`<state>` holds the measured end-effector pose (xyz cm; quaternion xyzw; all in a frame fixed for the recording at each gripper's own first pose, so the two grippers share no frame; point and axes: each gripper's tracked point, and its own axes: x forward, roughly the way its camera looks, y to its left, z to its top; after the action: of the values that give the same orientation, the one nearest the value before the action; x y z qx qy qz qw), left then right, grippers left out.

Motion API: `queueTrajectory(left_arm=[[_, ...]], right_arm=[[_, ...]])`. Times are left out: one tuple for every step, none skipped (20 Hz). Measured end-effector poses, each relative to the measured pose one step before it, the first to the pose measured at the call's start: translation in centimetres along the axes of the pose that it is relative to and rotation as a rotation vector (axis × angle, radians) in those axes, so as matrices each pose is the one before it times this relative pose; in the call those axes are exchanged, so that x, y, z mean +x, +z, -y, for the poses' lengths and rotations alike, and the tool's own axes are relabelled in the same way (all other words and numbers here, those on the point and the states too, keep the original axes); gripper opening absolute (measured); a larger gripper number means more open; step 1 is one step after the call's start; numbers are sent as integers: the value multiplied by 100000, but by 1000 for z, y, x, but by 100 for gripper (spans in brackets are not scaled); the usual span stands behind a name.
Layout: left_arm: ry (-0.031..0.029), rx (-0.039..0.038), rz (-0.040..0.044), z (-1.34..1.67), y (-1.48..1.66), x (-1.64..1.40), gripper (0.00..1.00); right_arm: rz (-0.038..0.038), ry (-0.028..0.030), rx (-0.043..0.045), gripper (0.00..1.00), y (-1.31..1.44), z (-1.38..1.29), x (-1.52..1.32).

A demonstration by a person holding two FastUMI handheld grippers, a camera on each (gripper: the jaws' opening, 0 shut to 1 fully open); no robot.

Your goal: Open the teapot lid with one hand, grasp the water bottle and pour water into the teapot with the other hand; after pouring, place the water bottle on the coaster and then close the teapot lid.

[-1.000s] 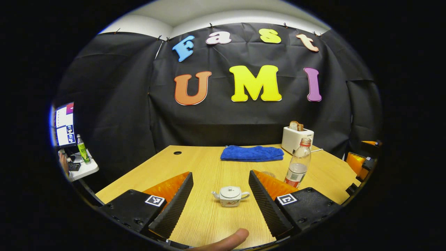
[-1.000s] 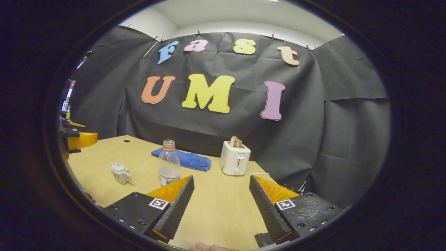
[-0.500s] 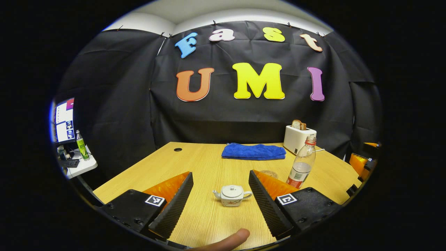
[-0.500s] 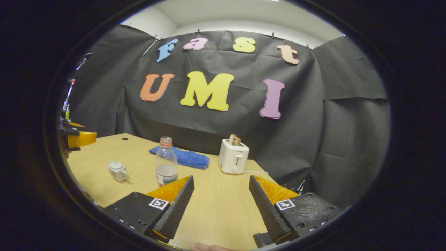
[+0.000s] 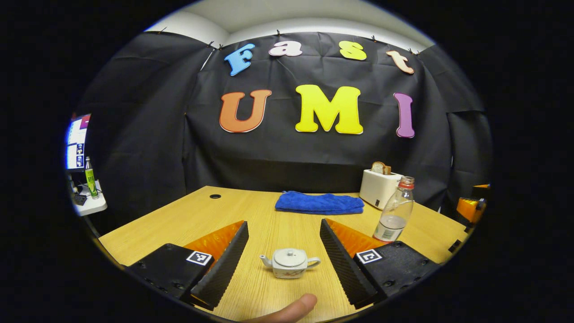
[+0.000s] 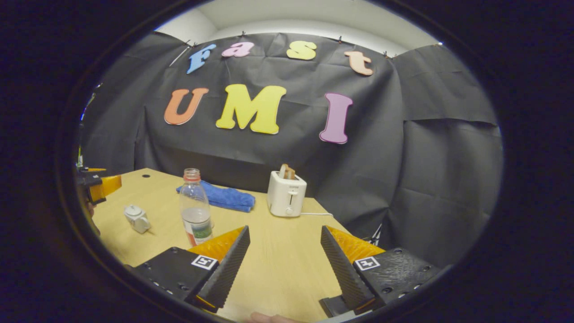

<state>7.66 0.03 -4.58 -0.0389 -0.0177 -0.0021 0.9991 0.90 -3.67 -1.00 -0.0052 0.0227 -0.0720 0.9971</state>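
Observation:
A small white teapot [image 5: 289,264] with its lid on stands on the wooden table [image 5: 269,215], framed between the fingers of my left gripper [image 5: 283,222], which is open and holds nothing. A clear water bottle [image 5: 394,211] with a red cap ring stands upright to the right, past the right finger. In the right gripper view the bottle [image 6: 195,208] is just left of my open right gripper [image 6: 284,229], and the teapot [image 6: 136,218] sits farther left. The left gripper [image 6: 101,186] shows at the far left edge there.
A folded blue cloth [image 5: 319,202] lies at the back of the table. Beside it stands a white toaster [image 5: 379,188] with bread in it, its cord trailing right [image 6: 316,214]. A side table with a screen and a green bottle [image 5: 89,181] is off to the left. A thumb [image 5: 287,312] shows at the bottom.
The right gripper has swung to the right, so bottle and teapot have slid left in its view. In the left gripper view the teapot sits slightly lower. Both grippers stay open.

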Motion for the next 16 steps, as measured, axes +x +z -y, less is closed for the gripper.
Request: queueTrajectory(left_arm=[[465,-664,523,-194,-840,762,100],[-1174,-987,-1610,263,-1161,804,100],[-1576,-1481,-2771,464,-1200,642,100],[-1740,-1063,-1439,494,-898,361,99],[-1760,-315,-214,235,-475,295,98],[-1097,1161,956,290,-215,406,97],[1132,2477,565,-249,-421,356,96],[1259,3448,630,-197,-233,266,94],[-250,2905,514,159,-260,229,93],[-956,1572,631,281,-269,198,88],[-606,1122,435,135,-11,233,84],[77,412,-725,-130,-361,369,76],[-1174,-920,-1307,75,-254,222,71],[-359,-1582,-547,35,3,1,63],[96,-751,751,-193,240,126,61],[620,-77,678,-276,152,52,56]], right_arm=[[-453,-365,620,95,-64,31,104],[-501,22,322,95,-244,4,156],[-565,212,-126,95,-88,-147,176],[-580,212,-539,95,-350,-97,31],[-444,196,-814,95,-115,-147,96],[21,322,-718,98,-45,-195,-76],[282,300,-207,95,56,-113,-66],[187,430,-15,95,17,-231,53],[-26,692,-85,95,20,-324,4],[-195,1162,-367,95,-244,-295,-26],[-406,903,-632,95,-156,-297,14],[-315,279,-677,95,-92,-147,115],[-19,-17,-735,95,-50,-68,-15],[299,44,-583,98,-10,-102,2],[219,190,-542,98,16,-149,26],[160,183,-417,98,-38,-82,53]])
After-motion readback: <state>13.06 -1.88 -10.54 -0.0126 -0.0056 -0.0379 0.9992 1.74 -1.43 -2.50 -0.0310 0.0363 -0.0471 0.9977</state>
